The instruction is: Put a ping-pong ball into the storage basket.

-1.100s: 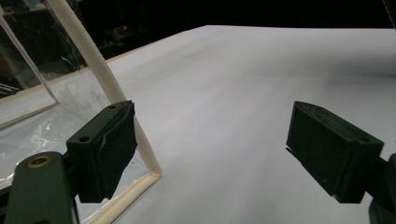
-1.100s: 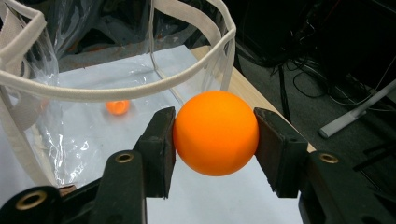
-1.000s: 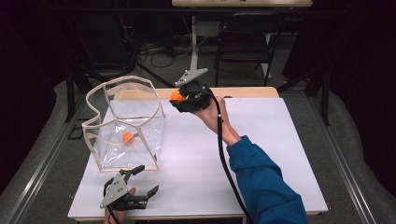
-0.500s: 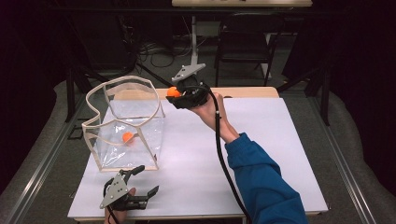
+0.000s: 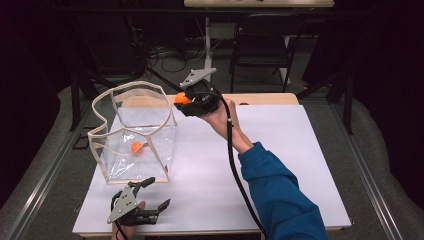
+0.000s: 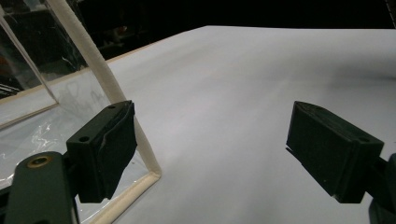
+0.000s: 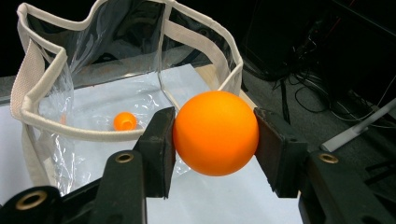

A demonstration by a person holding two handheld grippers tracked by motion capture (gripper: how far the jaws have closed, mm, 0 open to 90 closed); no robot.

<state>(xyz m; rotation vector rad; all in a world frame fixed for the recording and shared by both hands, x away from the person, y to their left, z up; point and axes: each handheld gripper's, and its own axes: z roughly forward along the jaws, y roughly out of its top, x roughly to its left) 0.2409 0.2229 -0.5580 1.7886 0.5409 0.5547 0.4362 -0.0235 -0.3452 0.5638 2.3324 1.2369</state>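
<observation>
At the bottom left of the high view, the left gripper (image 5: 150, 197) sits low on the white worktop (image 5: 300, 165), just in front of the clear bag's near corner. Fingers (image 6: 105, 149) wide apart, nothing between them; in the left gripper view the bag's cream edge tape runs right past the left-hand finger, can't tell if it touches.

Middle left of the frame: clear bag (image 5: 135, 107) with cream trim stands upright and open at the top. One small orange ball (image 5: 136, 147) already on its floor.

Further back, centre of the frame: right gripper (image 5: 186, 100) raised above the worktop, level with the bag's rim and just beside its far right corner. Fingers (image 7: 159, 149) clamped on a large orange ball (image 7: 215, 132), one pad each side, grip looks square and firm. In the right gripper view the bag mouth lies beyond and left of the ball.

Step in hand, as I read it: carry phase, ball en route to bag, not yet over the opening.

Next move calls for: shift ball left across the rim until it's clear over the mouth, lower a little, then open the fingers. Rim is floppy — avoid snagging the tape on the way in. Left gripper could steady the near corner if the bag tips.
</observation>
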